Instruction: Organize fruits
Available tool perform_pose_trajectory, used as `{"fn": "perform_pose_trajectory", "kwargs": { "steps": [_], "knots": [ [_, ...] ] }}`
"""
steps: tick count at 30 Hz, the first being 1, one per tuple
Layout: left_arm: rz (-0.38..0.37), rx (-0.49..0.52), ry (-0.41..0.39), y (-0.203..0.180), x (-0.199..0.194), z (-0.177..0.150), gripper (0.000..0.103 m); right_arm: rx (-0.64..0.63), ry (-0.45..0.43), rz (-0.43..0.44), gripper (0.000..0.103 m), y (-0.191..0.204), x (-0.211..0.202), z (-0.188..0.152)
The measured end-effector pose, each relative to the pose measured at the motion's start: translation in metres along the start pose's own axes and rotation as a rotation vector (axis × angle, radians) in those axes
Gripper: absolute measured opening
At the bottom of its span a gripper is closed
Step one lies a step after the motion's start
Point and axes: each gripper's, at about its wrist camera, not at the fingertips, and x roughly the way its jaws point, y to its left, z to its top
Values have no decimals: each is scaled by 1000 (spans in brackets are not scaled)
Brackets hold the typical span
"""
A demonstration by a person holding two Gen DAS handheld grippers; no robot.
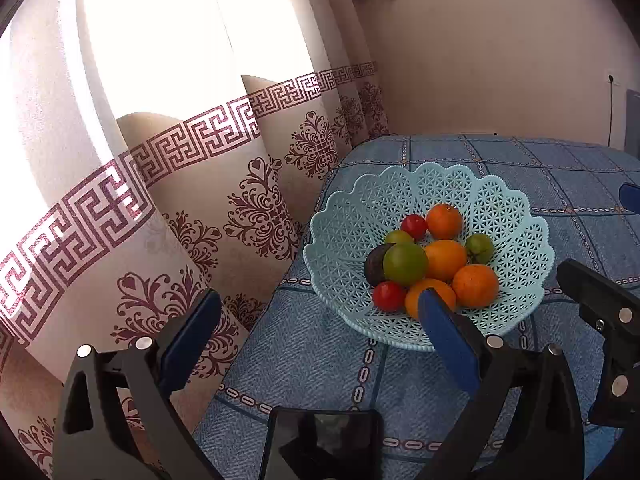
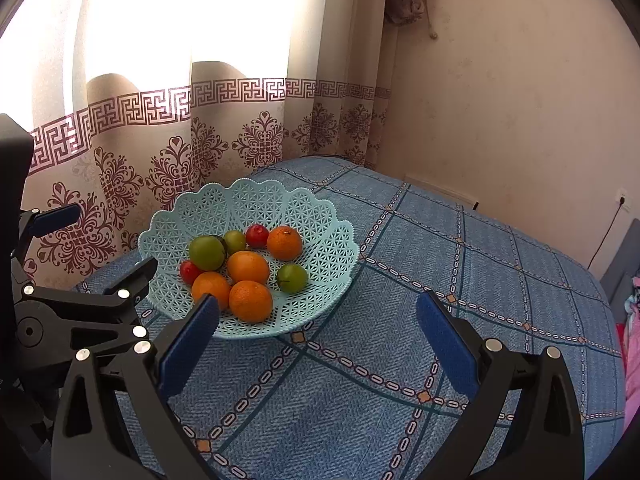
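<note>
A pale blue lattice basket (image 1: 348,216) (image 2: 320,216) stands on the blue checked tablecloth (image 1: 312,360) (image 2: 460,248) near the table's left edge. It holds several oranges (image 1: 475,285) (image 2: 250,300), three green fruits (image 1: 405,263) (image 2: 206,252), two red ones (image 1: 389,296) (image 2: 257,235) and a dark purple one (image 1: 374,266). My left gripper (image 1: 320,336) (image 2: 96,246) is open and empty, just short of the basket's near rim. My right gripper (image 2: 318,340) (image 1: 608,240) is open and empty too, to the right of the basket's near side.
A patterned curtain (image 1: 200,200) (image 2: 160,152) hangs close behind the table's left edge. A plain wall (image 2: 500,100) with a socket and cable (image 2: 622,200) closes off the back. A black glossy flat object (image 1: 320,440) lies at the bottom of the left wrist view. Open cloth stretches right of the basket.
</note>
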Motion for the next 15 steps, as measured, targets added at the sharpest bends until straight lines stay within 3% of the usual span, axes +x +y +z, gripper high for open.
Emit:
{"fn": "perform_pose_trajectory", "kwargs": {
  "steps": [15],
  "knots": [
    [-3, 8, 2, -2, 1, 0, 100, 22, 20, 0, 98, -3, 4, 0]
  ]
}}
